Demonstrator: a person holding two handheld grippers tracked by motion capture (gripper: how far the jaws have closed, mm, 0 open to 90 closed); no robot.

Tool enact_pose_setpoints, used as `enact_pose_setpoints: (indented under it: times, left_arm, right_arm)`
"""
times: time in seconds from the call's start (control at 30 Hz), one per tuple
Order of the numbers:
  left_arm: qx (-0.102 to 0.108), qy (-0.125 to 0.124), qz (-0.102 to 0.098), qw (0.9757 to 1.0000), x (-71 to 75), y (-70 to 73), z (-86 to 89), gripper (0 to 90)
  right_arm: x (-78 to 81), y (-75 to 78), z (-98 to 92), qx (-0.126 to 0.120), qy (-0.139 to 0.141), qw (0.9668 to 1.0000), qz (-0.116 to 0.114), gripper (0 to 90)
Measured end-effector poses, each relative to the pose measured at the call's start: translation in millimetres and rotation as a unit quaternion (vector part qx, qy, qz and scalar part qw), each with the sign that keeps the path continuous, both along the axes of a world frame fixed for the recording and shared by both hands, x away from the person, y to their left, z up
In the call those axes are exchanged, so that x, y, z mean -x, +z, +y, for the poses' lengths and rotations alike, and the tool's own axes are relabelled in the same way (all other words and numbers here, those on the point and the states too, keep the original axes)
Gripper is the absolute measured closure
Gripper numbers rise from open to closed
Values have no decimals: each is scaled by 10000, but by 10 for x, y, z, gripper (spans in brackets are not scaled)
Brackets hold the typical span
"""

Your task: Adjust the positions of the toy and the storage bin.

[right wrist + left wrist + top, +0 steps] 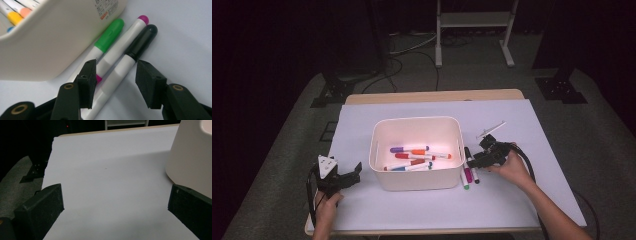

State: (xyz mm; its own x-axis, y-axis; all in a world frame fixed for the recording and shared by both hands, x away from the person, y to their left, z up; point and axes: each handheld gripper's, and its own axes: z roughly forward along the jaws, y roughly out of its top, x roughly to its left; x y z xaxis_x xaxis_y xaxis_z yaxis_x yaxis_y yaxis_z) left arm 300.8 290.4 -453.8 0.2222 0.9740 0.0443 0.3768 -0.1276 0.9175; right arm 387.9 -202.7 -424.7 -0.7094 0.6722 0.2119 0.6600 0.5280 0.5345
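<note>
A white bin stands mid-table with several coloured markers lying in it. Against its right wall three markers lie side by side on the white sheet: green-capped, magenta-capped and black-capped. My right gripper hangs low over them with its jaws apart. The black-capped marker's white barrel runs between the jaws, and the left jaw sits over the magenta one. The pads press on nothing. My left gripper rests open on the sheet left of the bin, nothing between its jaws.
A white sheet covers the wooden table. A thin white strip lies behind the right gripper. The left gripper is near the table's front left corner. Dark floor, cables and a metal stand lie beyond the far edge.
</note>
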Motion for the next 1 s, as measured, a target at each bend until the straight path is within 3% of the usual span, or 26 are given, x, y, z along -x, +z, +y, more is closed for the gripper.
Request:
enact_pose_setpoints:
  times: [0.03,0.07,0.13,0.3,0.6,0.8,1.0]
  left_arm:
    - [0,0,0,10000,0,0,0,0]
    - [9,2,-7,10000,0,0,-1,0]
    - [2,-2,-9,10000,2,0,0,0]
    - [8,3,-7,10000,2,0,0,0]
    - [-16,5,-2,10000,-1,0,-3,0]
    - [1,13,-2,10000,-4,-2,-1,0]
    - [2,8,-5,10000,-2,-1,-3,0]
  right_arm:
    - [0,0,0,0,0,10000,0,504]
    - [-7,-29,20,191,-91,9998,-5,506]
    - [-13,-54,11,323,-141,9994,-31,512]
    - [15,-85,-81,435,-278,9986,-58,517]
    - [94,-79,-521,593,-818,9947,-202,552]
    - [126,-102,-643,726,-1016,9915,-379,651]
    - [156,-113,-647,852,-1083,9888,-573,749]
